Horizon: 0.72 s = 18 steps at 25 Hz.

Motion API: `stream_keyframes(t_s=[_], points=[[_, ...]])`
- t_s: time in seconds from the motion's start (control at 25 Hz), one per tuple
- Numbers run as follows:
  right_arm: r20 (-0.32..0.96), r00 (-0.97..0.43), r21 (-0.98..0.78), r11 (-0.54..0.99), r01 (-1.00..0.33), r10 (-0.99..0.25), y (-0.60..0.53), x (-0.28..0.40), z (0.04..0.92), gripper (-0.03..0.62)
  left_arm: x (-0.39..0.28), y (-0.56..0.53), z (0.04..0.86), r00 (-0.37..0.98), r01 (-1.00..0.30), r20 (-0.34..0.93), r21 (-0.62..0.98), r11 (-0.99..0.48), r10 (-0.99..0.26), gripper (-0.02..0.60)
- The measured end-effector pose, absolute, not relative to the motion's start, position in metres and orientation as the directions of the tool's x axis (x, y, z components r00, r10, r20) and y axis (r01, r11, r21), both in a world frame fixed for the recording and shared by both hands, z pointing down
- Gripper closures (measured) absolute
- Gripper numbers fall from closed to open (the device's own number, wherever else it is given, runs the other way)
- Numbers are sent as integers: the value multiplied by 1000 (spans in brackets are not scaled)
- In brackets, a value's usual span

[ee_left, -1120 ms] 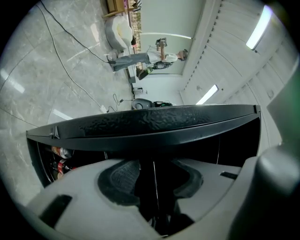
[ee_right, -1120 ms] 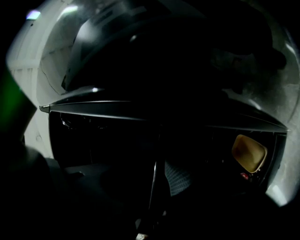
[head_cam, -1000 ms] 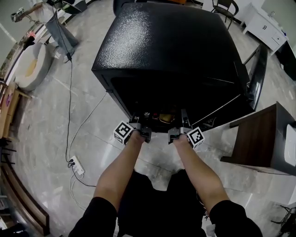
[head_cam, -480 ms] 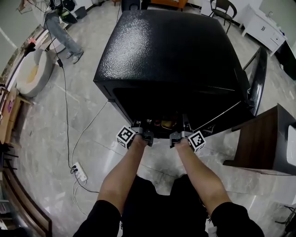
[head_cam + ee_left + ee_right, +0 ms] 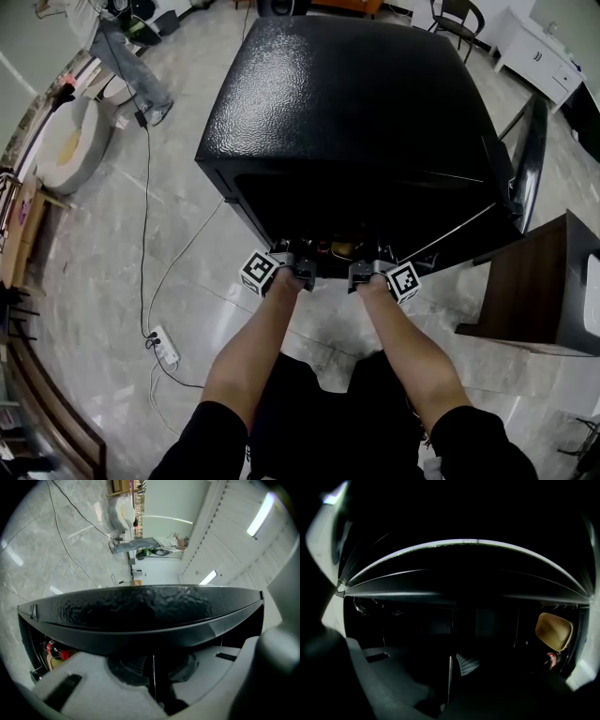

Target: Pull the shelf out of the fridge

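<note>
A black fridge (image 5: 347, 103) stands on the floor with its door (image 5: 525, 159) swung open to the right. Both grippers reach into its front opening, side by side. The shelf shows only as a thin pale edge (image 5: 153, 672) between the pads of my left gripper (image 5: 298, 267), which is shut on it. In the dark right gripper view the same thin edge (image 5: 449, 672) runs between the jaws of my right gripper (image 5: 364, 267). Those jaws are closing on it, and a ribbed pad (image 5: 467, 663) lies right beside the edge.
Inside the fridge are a red-capped bottle (image 5: 54, 649) at the left and a tan container (image 5: 554, 631) at the right. A dark wooden cabinet (image 5: 534, 281) stands close on the right. A power strip (image 5: 161, 345) and cable lie on the floor at the left. A person (image 5: 122, 56) stands far off.
Both grippers have stayed at the fridge's front opening, and the right gripper's long finger no longer sticks out as far. The person in the far corner has walked a few steps.
</note>
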State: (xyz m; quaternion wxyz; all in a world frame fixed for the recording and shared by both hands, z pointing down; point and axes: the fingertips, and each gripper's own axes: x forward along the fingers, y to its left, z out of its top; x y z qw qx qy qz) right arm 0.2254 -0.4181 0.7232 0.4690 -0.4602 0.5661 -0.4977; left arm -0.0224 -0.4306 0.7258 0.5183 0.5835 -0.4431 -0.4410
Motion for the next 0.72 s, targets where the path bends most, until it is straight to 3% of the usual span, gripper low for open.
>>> stream_keyframes(t_s=[0.72], points=[[-49,-148,-997,56,-46,-988,-409,227,725,556,-22,-418,725,194,-18,-73,997,-78,-978,545]])
